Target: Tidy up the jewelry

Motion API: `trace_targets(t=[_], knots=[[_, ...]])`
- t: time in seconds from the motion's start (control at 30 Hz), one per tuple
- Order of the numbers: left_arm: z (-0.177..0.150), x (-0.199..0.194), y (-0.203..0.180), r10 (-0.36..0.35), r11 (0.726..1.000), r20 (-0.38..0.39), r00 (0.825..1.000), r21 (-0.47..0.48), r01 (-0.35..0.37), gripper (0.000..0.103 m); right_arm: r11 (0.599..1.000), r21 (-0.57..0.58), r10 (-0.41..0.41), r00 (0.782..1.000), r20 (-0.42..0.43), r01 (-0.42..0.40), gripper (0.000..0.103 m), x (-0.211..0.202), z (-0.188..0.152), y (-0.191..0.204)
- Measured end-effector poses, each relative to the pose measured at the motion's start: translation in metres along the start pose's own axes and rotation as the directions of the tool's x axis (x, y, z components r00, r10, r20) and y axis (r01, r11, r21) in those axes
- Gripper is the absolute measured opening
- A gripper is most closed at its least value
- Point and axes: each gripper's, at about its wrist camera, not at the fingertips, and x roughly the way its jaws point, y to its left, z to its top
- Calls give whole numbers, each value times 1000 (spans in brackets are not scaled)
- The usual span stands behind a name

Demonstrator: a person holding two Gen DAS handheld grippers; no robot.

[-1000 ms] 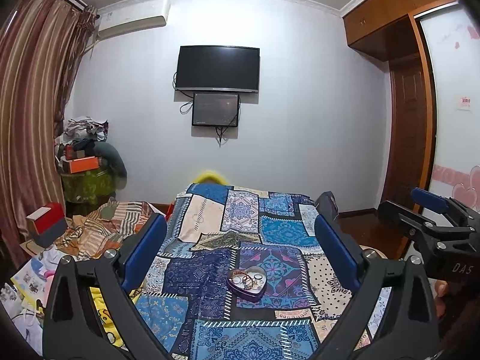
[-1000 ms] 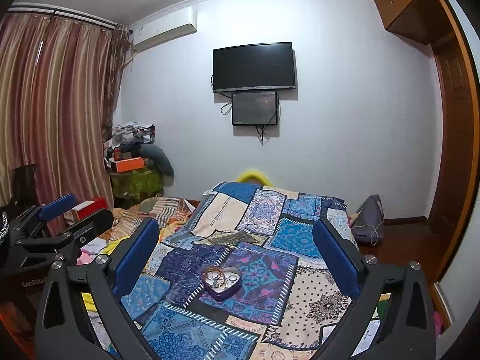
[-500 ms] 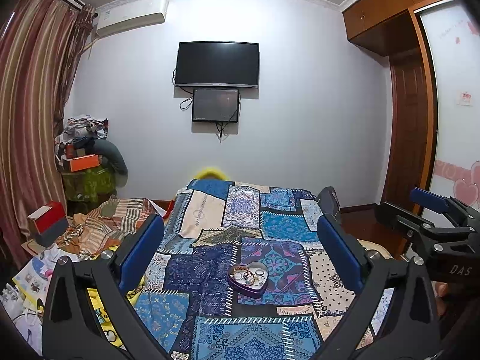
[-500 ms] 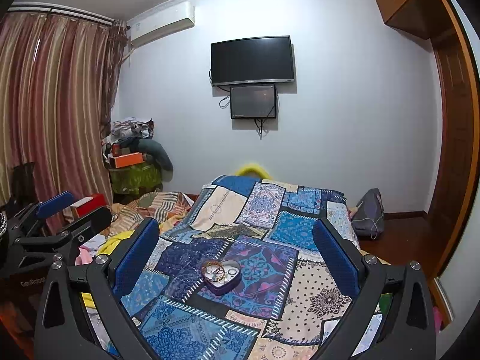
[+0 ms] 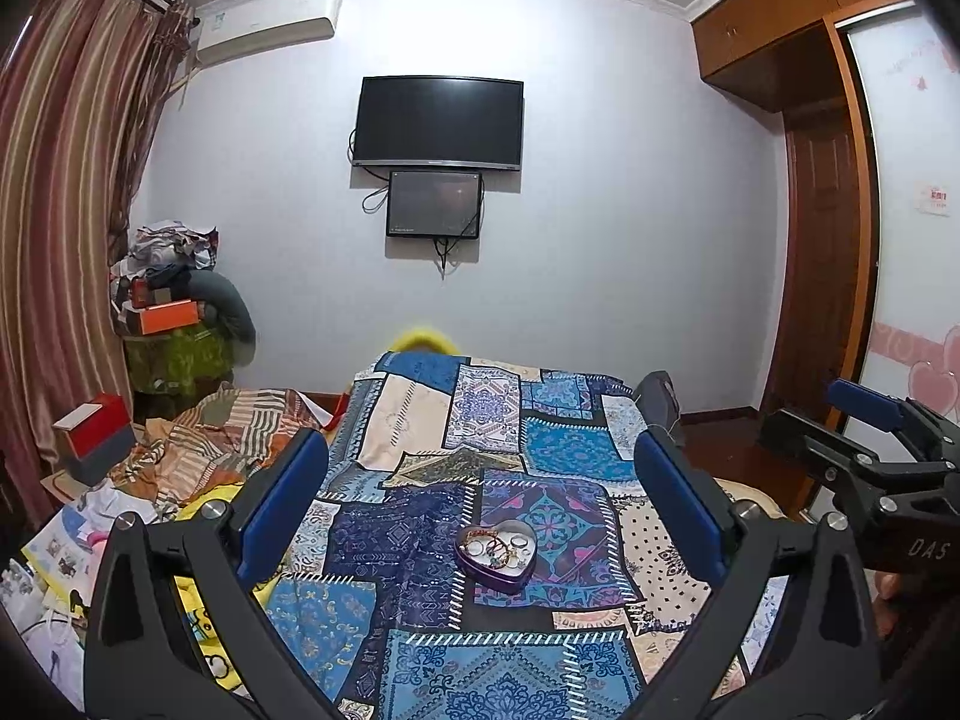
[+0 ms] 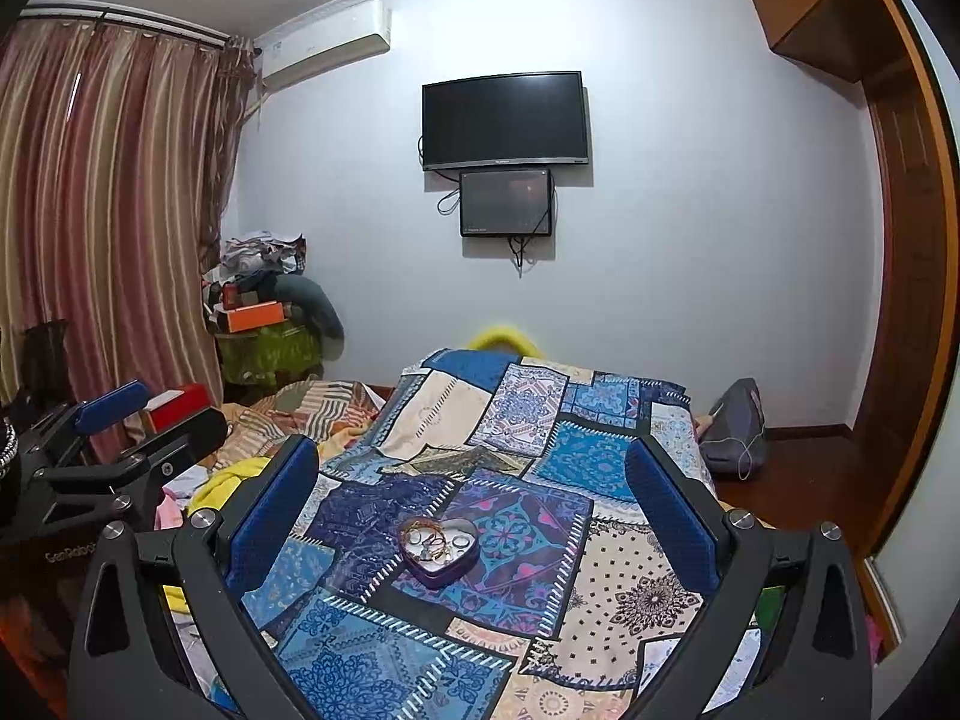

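Heart tin point(image 5: 495, 555): purple, heart-shaped, lid off, lying flat on the bed point(image 5: 420, 678) on the purple patch of the patchwork quilt point(image 5: 576, 450). Jewelry point(image 5: 493, 546) is sitting inside: several silvery rings and gold/beaded bangles, tangled, exact count not readable.

Left gripper point(image 5: 480, 498) is hanging above the bed short of the tin, jaws spread wide, gripping nothing; the tin is showing between its blue pads point(image 5: 282, 504). Right gripper point(image 6: 474, 498) is doing the same: jaws wide apart, nothing between them, tin point(image 6: 439, 549) well apart from the pads.

View differences:
- Left wrist view is showing the right gripper point(image 5: 870, 450) right of the tin, plus a white wardrobe door point(image 5: 912, 240) with pink hearts.
- Right wrist view is showing the left gripper point(image 6: 114, 450) left of the tin, a grey bag point(image 6: 735, 432) on the floor right of the bed, and more of the curtain point(image 6: 108, 210).
- Both are showing the TV point(image 5: 438, 123) on the wall beyond the tin and the clothes pile point(image 5: 210, 438) left of the bed.
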Motion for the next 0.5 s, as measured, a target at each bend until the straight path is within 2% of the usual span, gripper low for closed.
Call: trace_targets(t=[0.5], knots=[[0, 1, -1, -10, 1000, -2, 1000, -4, 10, 102, 1000, 4, 1, 1000, -7, -1, 101, 1, 1, 1]])
